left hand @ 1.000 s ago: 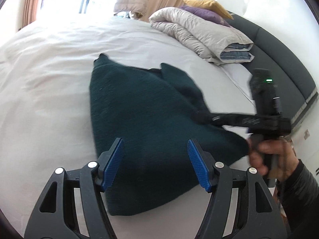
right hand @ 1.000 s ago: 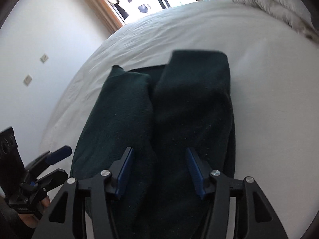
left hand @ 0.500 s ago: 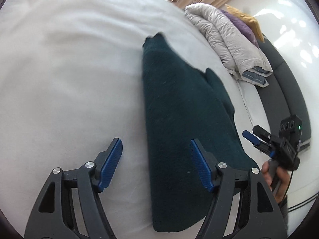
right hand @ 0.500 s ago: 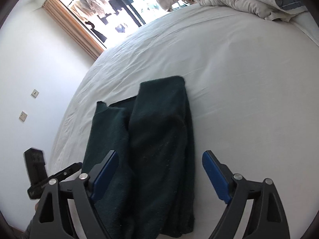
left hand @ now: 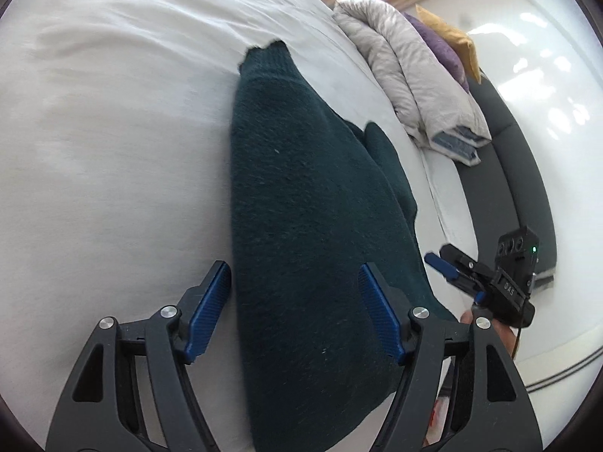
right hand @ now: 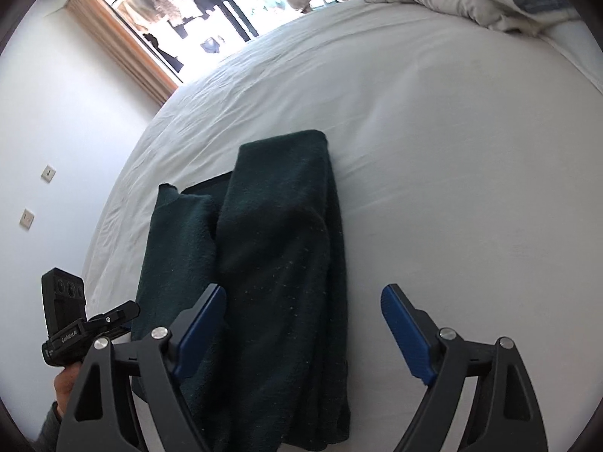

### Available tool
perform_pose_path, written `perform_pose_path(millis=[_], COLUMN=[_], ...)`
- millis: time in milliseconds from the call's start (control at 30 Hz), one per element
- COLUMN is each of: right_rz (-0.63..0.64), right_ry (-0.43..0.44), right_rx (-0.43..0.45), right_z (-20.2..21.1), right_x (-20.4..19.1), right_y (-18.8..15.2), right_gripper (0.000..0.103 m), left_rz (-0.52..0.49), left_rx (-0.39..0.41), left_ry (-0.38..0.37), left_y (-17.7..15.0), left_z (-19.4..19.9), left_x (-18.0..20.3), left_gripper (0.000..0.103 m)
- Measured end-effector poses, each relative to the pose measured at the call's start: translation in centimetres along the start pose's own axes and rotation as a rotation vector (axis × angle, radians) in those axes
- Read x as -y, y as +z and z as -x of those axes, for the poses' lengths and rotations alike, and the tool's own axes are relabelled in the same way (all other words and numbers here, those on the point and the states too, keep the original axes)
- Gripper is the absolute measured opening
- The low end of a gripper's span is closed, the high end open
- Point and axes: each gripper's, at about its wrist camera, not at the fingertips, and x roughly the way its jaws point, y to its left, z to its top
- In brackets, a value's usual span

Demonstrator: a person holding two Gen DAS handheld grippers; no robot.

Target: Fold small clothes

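Observation:
A dark green knitted garment [left hand: 312,226] lies on the white bed sheet [left hand: 113,150], folded lengthwise into a long strip. In the right wrist view its right flap [right hand: 279,233] overlaps the left one [right hand: 177,248]. My left gripper [left hand: 293,267] hovers open over the garment's near left edge; its left pad [left hand: 211,301] is above the sheet, and nothing is held. My right gripper [right hand: 303,290] is wide open above the near right edge, holding nothing. Each gripper also shows in the other's view: the right gripper [left hand: 456,277] and the left gripper [right hand: 124,318], both beside the garment.
A rolled grey quilt [left hand: 407,75] with purple [left hand: 441,45] and yellow [left hand: 448,34] pillows lies at the head of the bed, against a dark headboard [left hand: 520,188]. A bright window [right hand: 211,11] is beyond the far edge. A white wall [right hand: 56,132] runs along the left side.
The left gripper swung left and lower, from over the garment's middle to its left edge. The right gripper's jaws widened and it drew back from the garment, which now lies still.

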Motion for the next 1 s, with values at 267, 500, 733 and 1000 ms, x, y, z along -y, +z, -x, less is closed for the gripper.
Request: perform_pose_path(millis=[267,500,733,1000], right_rz=[-0.096,-0.121,0.016,0.150], right_ry=[0.038,0.256,0.152,0.091], right_rx=[-0.146,-0.174,-0.209,-0.109], right_z=[-3.8,-5.4,-6.4,-2.6], right_x=[1.9,0.2,-2.4,-6.7], right_y=[0.4,0.5,0.1,-2.0], right_gripper=[0.088,0.091,0.074,0.033], left_rz=[0.009,-0.070,-0.034,-0.145], left_rx=[-0.034,-0.087,-0.106,-0.052], left_ry=[-0.042,-0.022,-0.053,-0.054], left_y=[0.8,1.0,0.8,-0.7], left_z=[-1.5,-3.7,-5.4,-1.4], left_x=[0.8,3.1,3.0,7.7], left_gripper=[0.078,0.073,0.023,0.019])
